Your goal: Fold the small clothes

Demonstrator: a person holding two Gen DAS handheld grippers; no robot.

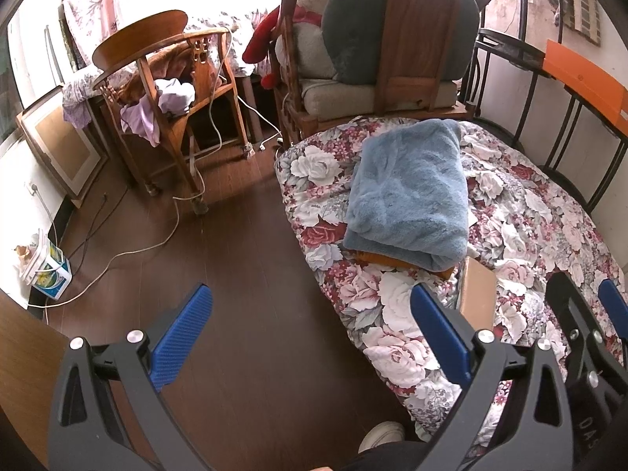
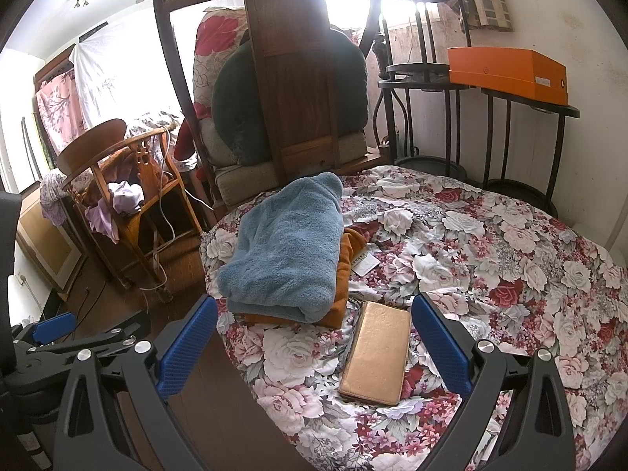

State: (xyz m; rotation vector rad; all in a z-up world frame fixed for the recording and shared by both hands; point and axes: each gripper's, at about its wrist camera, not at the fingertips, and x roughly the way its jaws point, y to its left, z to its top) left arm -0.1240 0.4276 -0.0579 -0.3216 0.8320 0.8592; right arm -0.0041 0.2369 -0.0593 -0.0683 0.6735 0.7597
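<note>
From the left wrist camera I see my left gripper (image 1: 312, 335) held above the dark wooden floor (image 1: 243, 274), just beside the edge of the bed; its two blue fingers (image 1: 182, 337) are spread wide apart and there is nothing between them, so it is released. On the bed lies a flowered quilt (image 1: 530, 216), and on the quilt rests a folded blue fleece garment (image 1: 408, 192). It lies on top of an orange garment (image 1: 380, 260), of which only a narrow strip shows under the near edge. A tan flat wallet (image 1: 477, 294) lies just beside this pile, partly hidden behind my right-hand finger. At the right border I see part of the right gripper (image 1: 588, 314) over the quilt. Beyond the bed stands a wooden chair (image 1: 168, 90) with lilac cloth (image 1: 172, 98) on it, and a white cable (image 1: 157, 243) runs over the floor. From the right wrist camera my right gripper (image 2: 314, 341) hovers over the near part of the bed, also opened wide and empty. The wallet (image 2: 378, 353) lies flat on the quilt (image 2: 510, 255) between the two blue fingers (image 2: 441, 343), but they do not touch it. The blue fleece garment (image 2: 286, 247) is further away, towards the left, still on the orange garment (image 2: 345, 274), which shows more along its right side. An orange box (image 2: 508, 72) stands on a black metal stand (image 2: 530, 106) near the wall.
</note>
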